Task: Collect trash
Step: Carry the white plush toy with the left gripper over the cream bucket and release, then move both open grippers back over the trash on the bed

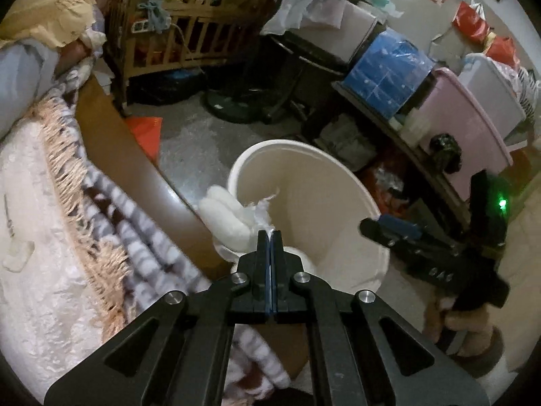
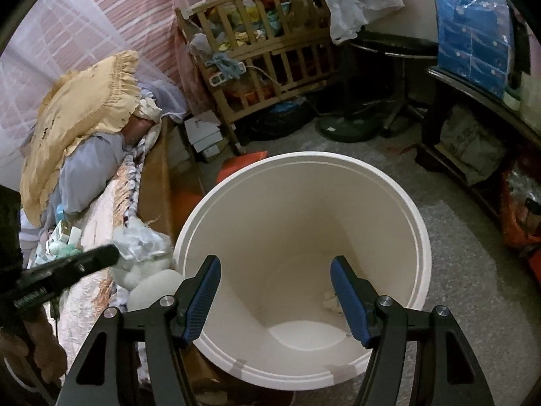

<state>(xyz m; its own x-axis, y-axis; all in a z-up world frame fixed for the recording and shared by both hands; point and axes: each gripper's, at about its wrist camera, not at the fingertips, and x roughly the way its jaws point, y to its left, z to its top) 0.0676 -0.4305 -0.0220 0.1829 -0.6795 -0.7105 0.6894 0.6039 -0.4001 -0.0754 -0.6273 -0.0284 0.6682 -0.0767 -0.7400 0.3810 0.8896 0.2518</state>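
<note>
Two grippers work here: the left gripper [image 1: 269, 233], pressed together on a wisp of the white wad [image 1: 233, 218] hanging left of the bucket [image 1: 355, 199], should carry it over the rim before releasing, while the right gripper [image 2: 275, 296] waits spread above.

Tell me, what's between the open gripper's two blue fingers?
Nothing is held; the right gripper frames only the big white plastic bucket, seen in the right wrist view.

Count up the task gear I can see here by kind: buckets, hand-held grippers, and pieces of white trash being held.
White bucket: 1
Hand-held grippers: 2, the left hand-held gripper and the right hand-held gripper
White crumpled trash pinched by the left one: 1
Total: 4
</note>
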